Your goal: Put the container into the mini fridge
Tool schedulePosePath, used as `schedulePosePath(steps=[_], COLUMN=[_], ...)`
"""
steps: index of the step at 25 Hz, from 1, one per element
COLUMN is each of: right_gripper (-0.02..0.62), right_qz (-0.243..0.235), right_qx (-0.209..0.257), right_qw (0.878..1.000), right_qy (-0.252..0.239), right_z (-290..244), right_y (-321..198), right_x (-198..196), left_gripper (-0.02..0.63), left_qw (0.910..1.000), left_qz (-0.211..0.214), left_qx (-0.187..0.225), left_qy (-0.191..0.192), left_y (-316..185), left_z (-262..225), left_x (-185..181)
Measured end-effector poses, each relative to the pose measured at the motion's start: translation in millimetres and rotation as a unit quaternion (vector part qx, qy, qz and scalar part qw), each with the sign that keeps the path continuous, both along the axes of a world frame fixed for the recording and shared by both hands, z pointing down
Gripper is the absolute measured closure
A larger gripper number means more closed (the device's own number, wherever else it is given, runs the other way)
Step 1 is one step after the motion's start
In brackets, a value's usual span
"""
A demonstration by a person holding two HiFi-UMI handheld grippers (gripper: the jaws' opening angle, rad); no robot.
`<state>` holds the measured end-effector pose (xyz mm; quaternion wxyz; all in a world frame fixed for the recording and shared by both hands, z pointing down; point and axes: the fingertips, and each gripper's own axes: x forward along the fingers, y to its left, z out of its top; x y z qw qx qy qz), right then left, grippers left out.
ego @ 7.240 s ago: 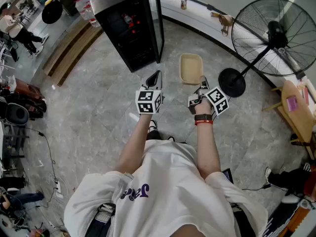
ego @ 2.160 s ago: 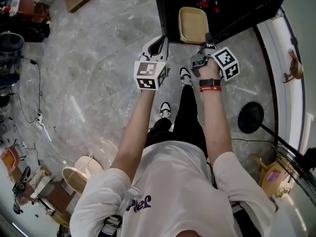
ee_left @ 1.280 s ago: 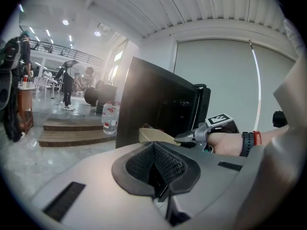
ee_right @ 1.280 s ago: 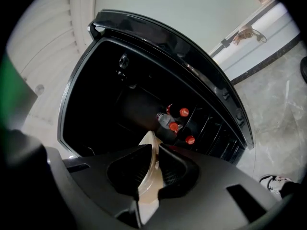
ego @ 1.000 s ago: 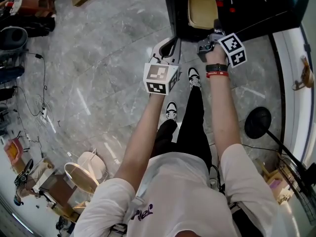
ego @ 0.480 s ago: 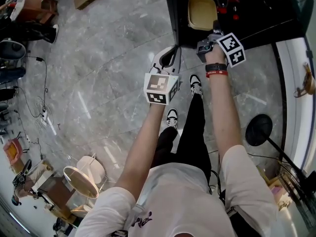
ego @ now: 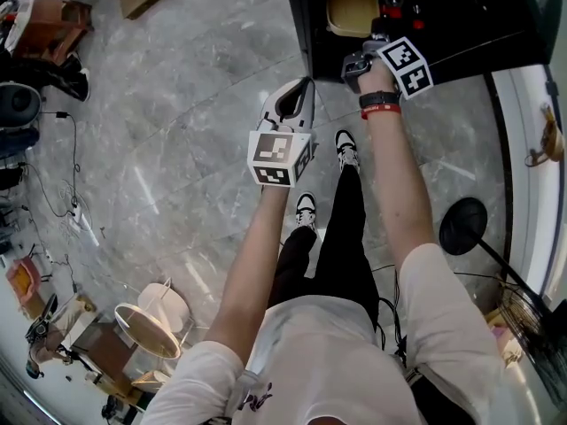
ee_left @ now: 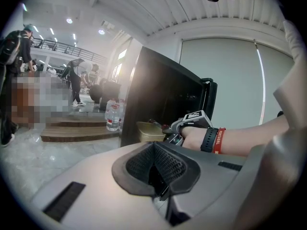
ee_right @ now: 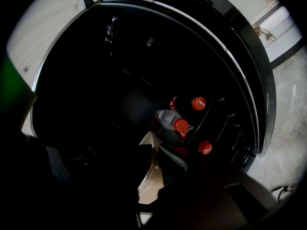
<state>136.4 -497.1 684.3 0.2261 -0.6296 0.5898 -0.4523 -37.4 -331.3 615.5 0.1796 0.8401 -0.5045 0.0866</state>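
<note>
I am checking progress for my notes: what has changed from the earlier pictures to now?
The person walked up to the mini fridge and the right gripper carried the container forward into it, near the red-capped bottles. Unchanged: the right gripper stays shut on the container's rim; the left gripper stays shut, empty, outside the fridge.

The fridge (ego: 461, 20) is cut by the head view's top edge; the container (ee_right: 148, 178) is mostly hidden by the right gripper (ee_right: 155, 150).
</note>
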Motion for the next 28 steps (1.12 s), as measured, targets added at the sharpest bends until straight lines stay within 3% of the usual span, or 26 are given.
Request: schedulePosePath(steps=[28], right_gripper=[0.537], right_qz=[0.023], right_qx=[0.022], right_qw=[0.999], right_qy=[0.013], right_z=[20.2], right_y=[-75.1], right_x=[6.1], left_gripper=[0.588], left_qw=[0.9998], left_qz=[0.003], left_qx=[-0.012], left_qy=[-0.013], left_y=[-3.5], left_z=[27.1], left_x=[-7.4])
